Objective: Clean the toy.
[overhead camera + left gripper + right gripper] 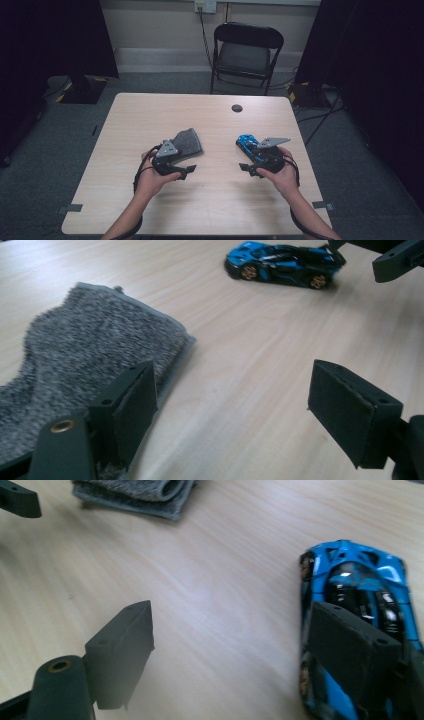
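A grey fuzzy cloth point(189, 141) lies folded on the wooden table point(210, 210), left of centre. A blue and black toy car point(246, 144) sits to its right. My left gripper point(186, 171) is held just in front of the cloth. In the left gripper view, the left gripper point(235, 390) stands open over bare wood, its left jaw above the edge of the cloth point(75, 365), with the car point(282, 262) farther off. My right gripper point(249, 170) is near the car's front end. Its own view shows the right gripper point(230, 630) open with nothing between the jaws, and the car point(360, 580) behind its right jaw.
A black folding chair point(246, 52) stands behind the table's far edge. A small black round cap point(237, 108) sits in the tabletop near the back. Dark curtains and cables line both sides of the room.
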`<action>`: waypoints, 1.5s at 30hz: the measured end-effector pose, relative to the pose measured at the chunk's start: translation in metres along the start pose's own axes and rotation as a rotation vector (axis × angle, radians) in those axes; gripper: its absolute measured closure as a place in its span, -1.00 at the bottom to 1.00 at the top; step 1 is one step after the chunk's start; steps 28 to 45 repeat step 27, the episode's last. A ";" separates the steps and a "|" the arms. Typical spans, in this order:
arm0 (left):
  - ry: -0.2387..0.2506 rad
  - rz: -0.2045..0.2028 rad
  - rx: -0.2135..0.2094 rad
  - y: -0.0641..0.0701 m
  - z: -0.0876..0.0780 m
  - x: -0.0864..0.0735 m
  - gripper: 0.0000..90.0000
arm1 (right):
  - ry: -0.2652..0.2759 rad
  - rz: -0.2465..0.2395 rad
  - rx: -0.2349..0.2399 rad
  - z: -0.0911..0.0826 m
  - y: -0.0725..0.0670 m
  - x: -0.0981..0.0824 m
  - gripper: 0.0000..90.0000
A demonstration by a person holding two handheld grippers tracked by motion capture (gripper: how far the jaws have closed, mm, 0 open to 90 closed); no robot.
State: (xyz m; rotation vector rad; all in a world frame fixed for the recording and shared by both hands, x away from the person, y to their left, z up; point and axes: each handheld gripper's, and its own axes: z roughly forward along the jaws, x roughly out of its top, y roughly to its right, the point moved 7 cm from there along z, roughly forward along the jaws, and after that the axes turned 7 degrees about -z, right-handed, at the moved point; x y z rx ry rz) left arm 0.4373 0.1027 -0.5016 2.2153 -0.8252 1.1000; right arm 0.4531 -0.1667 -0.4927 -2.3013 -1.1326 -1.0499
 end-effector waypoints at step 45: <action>-0.108 0.125 -0.042 0.029 0.008 -0.040 -0.63 | -0.077 -0.157 0.164 0.034 -0.078 -0.039 -0.66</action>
